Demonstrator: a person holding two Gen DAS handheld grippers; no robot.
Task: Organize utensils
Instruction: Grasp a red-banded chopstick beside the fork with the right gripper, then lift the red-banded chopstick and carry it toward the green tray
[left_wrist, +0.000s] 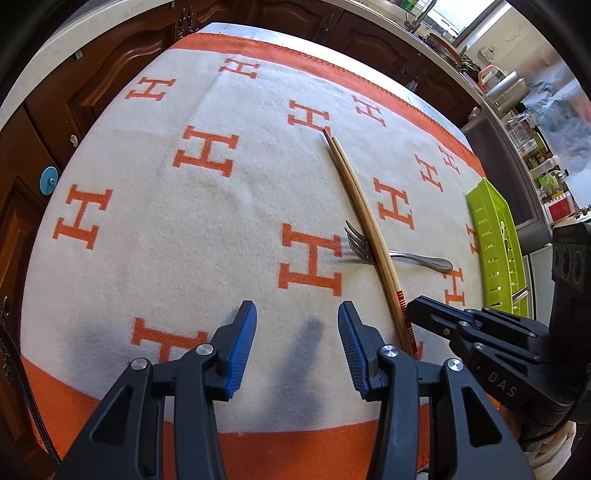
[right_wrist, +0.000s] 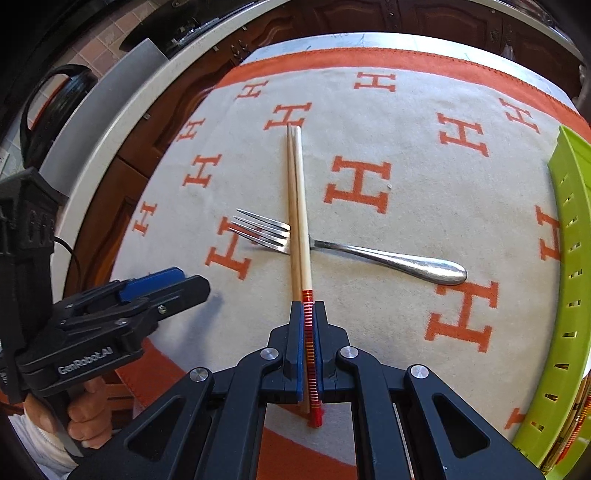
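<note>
we see the right tongs (right_wrist: 308, 314) closed on the red-banded end of a pair of chopsticks (right_wrist: 297, 206), whose shafts lie across the neck of a metal fork (right_wrist: 388, 254). the fork rests flat on the orange-and-cream cloth (right_wrist: 406, 122) covering the worktop, tines toward the left tongs (left_wrist: 297, 332). the left tongs stand partly open with nothing between them, above bare cloth just beside the chopsticks. a green slotted tray (right_wrist: 565, 280) sits at the cloth's right edge, well apart from the fork.

"GenRobot.AI" on left hand-held gripper (right_wrist: 168, 286), "H" cloth (right_wrist: 406, 229)
</note>
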